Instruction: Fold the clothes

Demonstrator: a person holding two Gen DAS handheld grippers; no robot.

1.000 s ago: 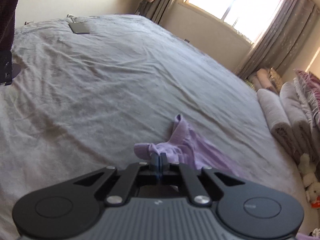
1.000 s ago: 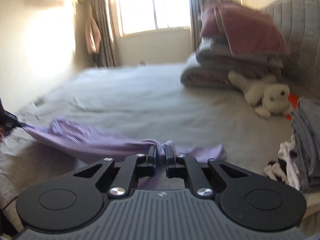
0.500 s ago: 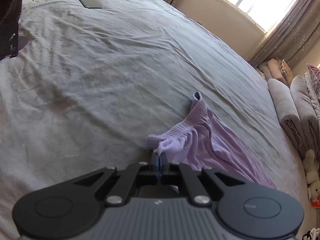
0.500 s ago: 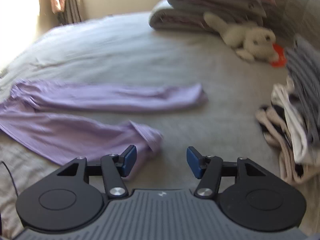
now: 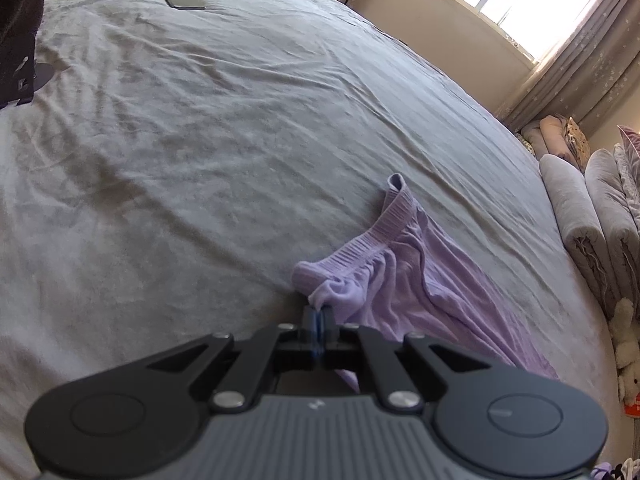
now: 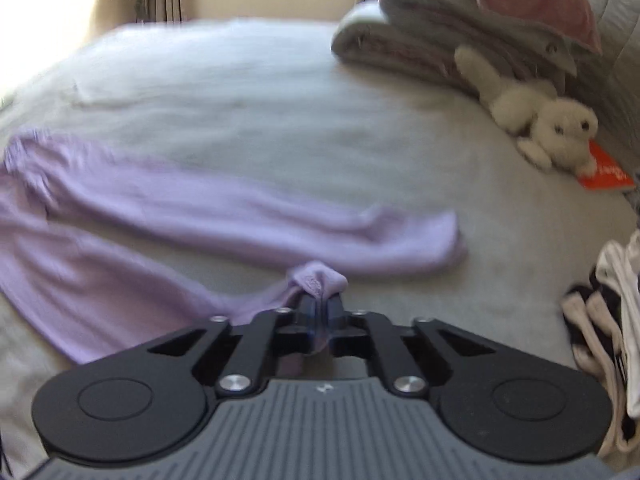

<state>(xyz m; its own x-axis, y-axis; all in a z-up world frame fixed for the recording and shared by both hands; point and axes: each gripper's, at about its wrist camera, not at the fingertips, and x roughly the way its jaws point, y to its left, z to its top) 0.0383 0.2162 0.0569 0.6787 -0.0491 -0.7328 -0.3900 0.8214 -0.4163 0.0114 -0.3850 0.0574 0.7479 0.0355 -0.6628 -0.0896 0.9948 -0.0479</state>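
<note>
- Left tool [image 5: 318, 322]: I keep it clamped on the waistband corner of the lilac trousers [image 5: 404, 280], which lie on the bed [image 5: 200, 140] just ahead of its tips.
- Right tool [image 6: 320, 312]: half a second ago it stood apart over the near leg; its jaws have just been closing and now pinch that leg's cuff [image 6: 318, 278].
- Meaning: with both ends held, I judge the fold can begin.

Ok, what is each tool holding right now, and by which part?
Both grip the purple trousers: the left tool pinches the waistband end, the right tool has just closed on a leg's hem.
</note>
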